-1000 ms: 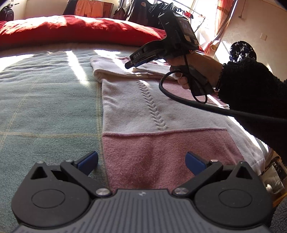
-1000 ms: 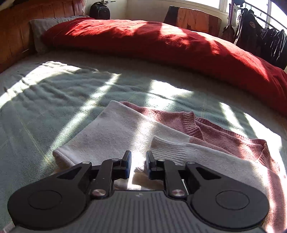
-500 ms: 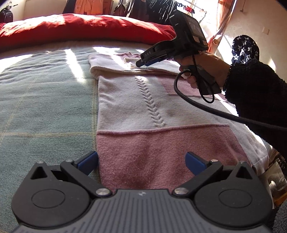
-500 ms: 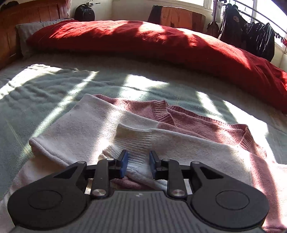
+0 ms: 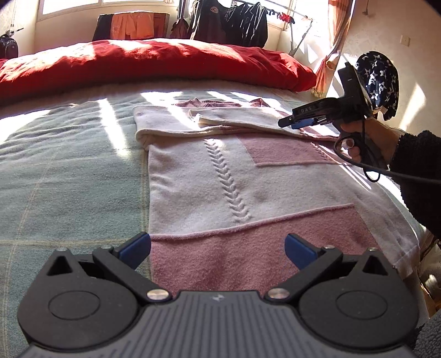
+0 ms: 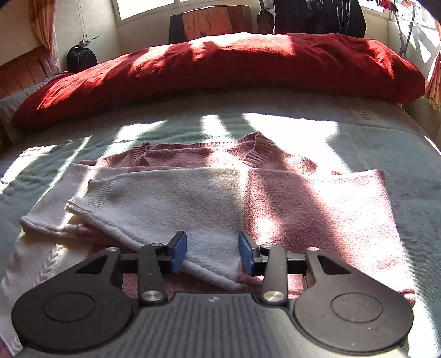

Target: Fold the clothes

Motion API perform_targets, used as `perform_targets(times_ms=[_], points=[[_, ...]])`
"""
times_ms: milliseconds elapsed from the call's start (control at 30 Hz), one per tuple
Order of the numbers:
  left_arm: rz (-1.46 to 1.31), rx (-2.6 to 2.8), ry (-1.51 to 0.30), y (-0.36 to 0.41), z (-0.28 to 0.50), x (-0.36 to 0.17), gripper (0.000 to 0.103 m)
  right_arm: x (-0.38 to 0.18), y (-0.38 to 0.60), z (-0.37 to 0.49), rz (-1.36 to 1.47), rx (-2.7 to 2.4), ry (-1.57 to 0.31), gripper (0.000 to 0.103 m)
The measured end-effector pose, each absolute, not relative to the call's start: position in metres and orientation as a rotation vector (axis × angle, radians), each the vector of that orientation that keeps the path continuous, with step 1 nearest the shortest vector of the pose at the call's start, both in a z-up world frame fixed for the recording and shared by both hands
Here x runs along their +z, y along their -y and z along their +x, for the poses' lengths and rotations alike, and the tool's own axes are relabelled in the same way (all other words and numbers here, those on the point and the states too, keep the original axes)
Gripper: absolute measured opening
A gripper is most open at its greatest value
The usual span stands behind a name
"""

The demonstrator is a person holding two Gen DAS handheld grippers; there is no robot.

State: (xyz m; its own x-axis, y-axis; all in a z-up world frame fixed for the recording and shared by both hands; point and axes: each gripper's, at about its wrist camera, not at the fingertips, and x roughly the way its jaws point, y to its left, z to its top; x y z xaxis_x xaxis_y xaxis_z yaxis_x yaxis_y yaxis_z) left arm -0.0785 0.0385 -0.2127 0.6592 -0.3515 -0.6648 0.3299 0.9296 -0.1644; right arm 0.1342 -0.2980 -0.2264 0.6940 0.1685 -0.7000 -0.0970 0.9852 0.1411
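A pink and cream knit sweater (image 5: 237, 181) lies flat on the bed, its sleeves folded across the chest below the pink collar (image 6: 201, 150). My left gripper (image 5: 217, 246) hovers wide open just above the sweater's pink hem band, holding nothing. In the left wrist view my right gripper (image 5: 292, 122) is held by a hand in a dark sleeve at the sweater's right shoulder. In its own view the right gripper (image 6: 212, 252) is open over the folded cream sleeve (image 6: 165, 203), its blue pads (image 6: 179, 252) apart on either side of the sleeve's lower edge.
The sweater rests on a pale green blanket (image 5: 69, 170). A long red duvet (image 6: 220, 66) is bunched along the far side of the bed. Dark clothes hang on a rack (image 5: 234, 22) by the window. The bed's right edge drops off near the sleeve (image 5: 421, 236).
The right gripper has opened, letting go of the cream sleeve cuff, and has drawn back to the right along the sleeve. The left gripper has stayed open over the hem.
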Motion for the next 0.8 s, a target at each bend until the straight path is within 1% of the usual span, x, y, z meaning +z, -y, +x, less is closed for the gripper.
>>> perform_targets(times_ms=[100,267,367,467,533,600,800], points=[[-0.019,-0.398,-0.752,-0.030,-0.072,-0.209,0.102,-0.229,0.314,0.131,0.108,0.132,-0.789,0.054],[-0.004,-0.457,-0.777,-0.004,-0.060,-0.217,0.102,-0.233,0.342,0.125,0.127,0.104,-0.787,0.056],[0.015,-0.495,-0.789,0.009,-0.060,-0.220,0.102,-0.224,0.351,0.117,0.122,0.104,-0.764,0.056],[0.015,-0.523,-0.788,0.017,-0.059,-0.220,0.102,-0.221,0.368,0.112,0.128,0.050,-0.740,0.060],[0.013,-0.537,-0.797,0.019,-0.057,-0.223,0.102,-0.230,0.384,0.111,0.161,0.024,-0.777,0.060],[0.018,-0.535,-0.810,0.021,-0.054,-0.227,0.102,-0.234,0.395,0.107,0.203,0.043,-0.775,0.060],[-0.016,-0.499,-0.819,0.014,-0.047,-0.230,0.102,-0.212,0.401,0.134,0.175,0.036,-0.706,0.060]])
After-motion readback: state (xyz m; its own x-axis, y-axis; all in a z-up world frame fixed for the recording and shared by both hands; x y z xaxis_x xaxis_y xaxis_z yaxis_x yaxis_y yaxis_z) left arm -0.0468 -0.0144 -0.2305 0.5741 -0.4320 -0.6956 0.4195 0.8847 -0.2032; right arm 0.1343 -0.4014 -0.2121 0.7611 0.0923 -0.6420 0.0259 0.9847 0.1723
